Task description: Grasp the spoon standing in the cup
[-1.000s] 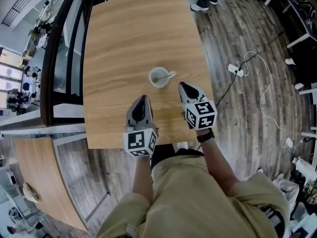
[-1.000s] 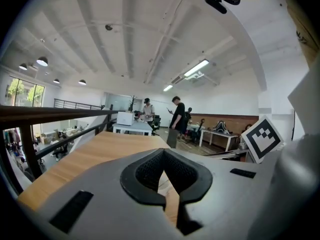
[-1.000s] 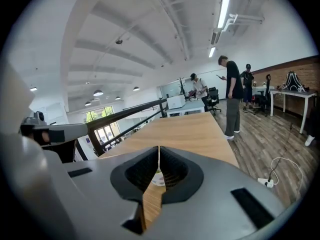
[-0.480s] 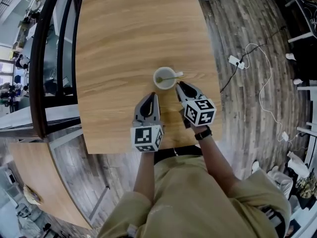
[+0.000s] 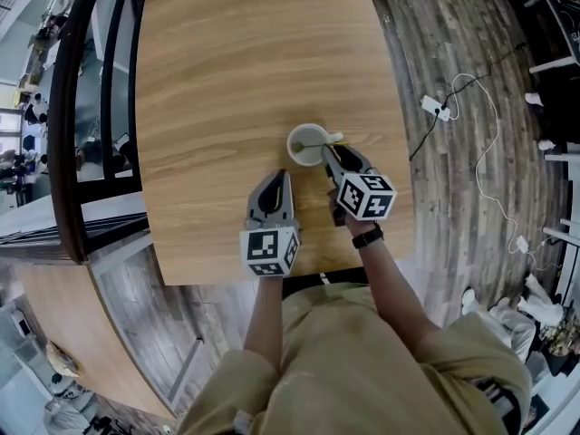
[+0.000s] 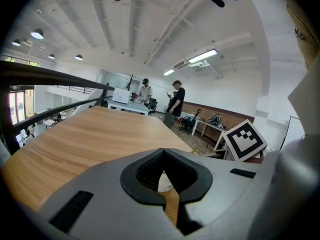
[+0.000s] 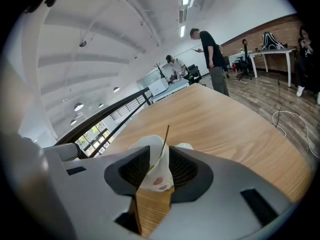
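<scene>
Both grippers have been dropping closer to the small white round cup (image 5: pixel 291 145) over the last second. The right gripper (image 5: pixel 331 155) is now reaching its near rim, its jaws having just been opening and now standing apart. Only the right gripper view is showing the thin gold-handled spoon (image 7: pixel 166 134) rising untouched just ahead, in line with that gap. The left gripper (image 5: pixel 275 181), jaws together and empty, is hanging short of the cup. The light wooden table (image 5: pixel 236 71) is standing on a dark plank floor (image 5: pixel 471 207), with people (image 7: pixel 212 59) standing beyond the gripper.

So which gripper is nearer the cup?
Right. The right gripper is at the cup, its jaws having just been opening with the rim between them; the left gripper hangs short of it over the table.
</scene>
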